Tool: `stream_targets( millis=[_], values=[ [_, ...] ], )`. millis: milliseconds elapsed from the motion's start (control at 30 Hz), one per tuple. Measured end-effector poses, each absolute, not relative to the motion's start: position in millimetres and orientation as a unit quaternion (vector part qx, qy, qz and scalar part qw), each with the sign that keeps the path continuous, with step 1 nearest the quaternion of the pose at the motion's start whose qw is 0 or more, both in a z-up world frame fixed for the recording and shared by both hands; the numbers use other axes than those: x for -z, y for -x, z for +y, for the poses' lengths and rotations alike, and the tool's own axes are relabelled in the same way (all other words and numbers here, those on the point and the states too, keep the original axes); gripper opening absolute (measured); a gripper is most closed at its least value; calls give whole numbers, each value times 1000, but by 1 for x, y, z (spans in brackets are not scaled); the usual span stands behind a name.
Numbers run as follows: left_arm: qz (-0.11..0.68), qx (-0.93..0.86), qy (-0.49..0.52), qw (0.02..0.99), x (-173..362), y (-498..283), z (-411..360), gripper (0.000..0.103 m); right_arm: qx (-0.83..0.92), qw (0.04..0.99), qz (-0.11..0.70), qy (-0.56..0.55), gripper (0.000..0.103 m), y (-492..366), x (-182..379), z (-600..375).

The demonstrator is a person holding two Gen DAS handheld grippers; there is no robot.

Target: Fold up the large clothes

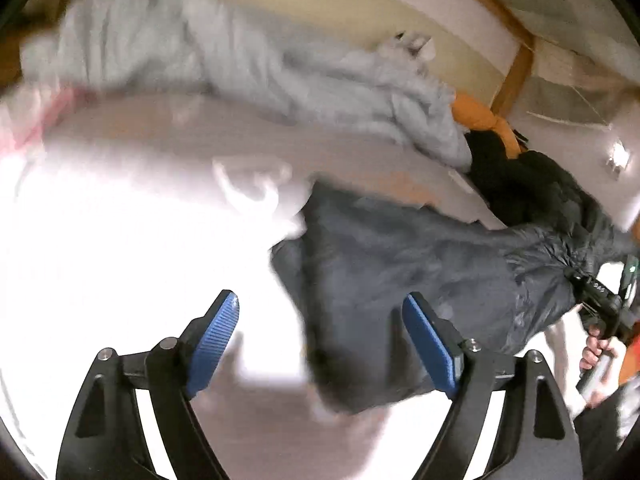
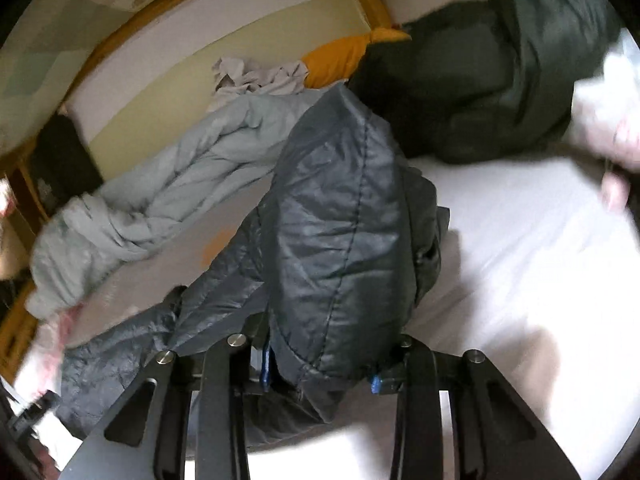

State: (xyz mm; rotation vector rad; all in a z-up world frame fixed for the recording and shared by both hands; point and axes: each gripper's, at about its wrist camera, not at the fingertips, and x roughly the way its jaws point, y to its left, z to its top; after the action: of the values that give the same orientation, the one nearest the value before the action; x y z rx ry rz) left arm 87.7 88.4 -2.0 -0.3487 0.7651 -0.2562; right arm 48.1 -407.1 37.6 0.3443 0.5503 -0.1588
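Here, from the left wrist, left tool (image 1: 320, 308) hovering with jaws standing wide and empty over the white-sheeted bed (image 1: 120, 260), dark grey quilted puffer jacket (image 1: 400, 264) lying just ahead, from the right wrist, right tool (image 2: 320, 376) clamping a fold of that jacket (image 2: 340, 208), pale grey padded coat (image 2: 160, 192) lying beside it.

White-sheeted bed (image 2: 520, 240), wooden bed frame (image 2: 120, 40), pale wall (image 1: 580, 32), bright overexposed light

My left wrist view looks steeply down past its claw (image 1: 320, 320) at the bed (image 1: 120, 260); my right one sits nearly against the dark jacket (image 2: 340, 208). Both share that jacket and the grey garment (image 2: 140, 200) beyond.
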Motion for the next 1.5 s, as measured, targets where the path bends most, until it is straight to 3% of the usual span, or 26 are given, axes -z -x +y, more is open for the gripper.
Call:
stream_targets(
  millis=[133,200,267,367,533,733,833,933,1000,1067,1200,1300,1367,1500],
  values=[
    [432,180,257,846,45,-106,92,84,72,963,253,-64,36,-49,-72,-368],
    [436,189,256,842,53,-110,83,73,63,969,237,-43,36,-48,-90,-346],
    [434,210,255,838,51,-113,76,47,40,976,211,-28,37,-40,-108,-319],
    [429,213,255,840,49,-113,72,40,-9,983,181,2,38,-29,-126,-269],
    [427,206,251,844,48,-109,73,39,-87,978,167,84,38,-18,-124,-172],
    [412,197,208,865,36,-107,64,39,-137,954,211,162,38,-18,-62,-82],
    [408,197,206,867,33,-109,63,39,-142,948,236,160,44,-27,-37,-66],
    [399,189,209,872,28,-108,70,43,-148,943,254,158,49,-28,-21,-61],
    [377,172,206,887,17,-103,77,45,-174,938,263,142,73,-22,-18,-65],
    [346,152,192,906,1,-96,85,46,-191,938,262,125,85,-13,-21,-71],
    [271,134,167,938,-34,-72,95,52,-188,944,248,110,85,5,-27,-81],
    [217,143,144,955,-59,-51,89,69,-173,954,227,93,86,21,-37,-98],
    [191,155,133,960,-73,-40,79,89,-138,966,202,89,87,31,-49,-112],
    [193,193,107,956,-93,-45,49,93,-47,978,176,105,98,28,-57,-135]
  ],
)
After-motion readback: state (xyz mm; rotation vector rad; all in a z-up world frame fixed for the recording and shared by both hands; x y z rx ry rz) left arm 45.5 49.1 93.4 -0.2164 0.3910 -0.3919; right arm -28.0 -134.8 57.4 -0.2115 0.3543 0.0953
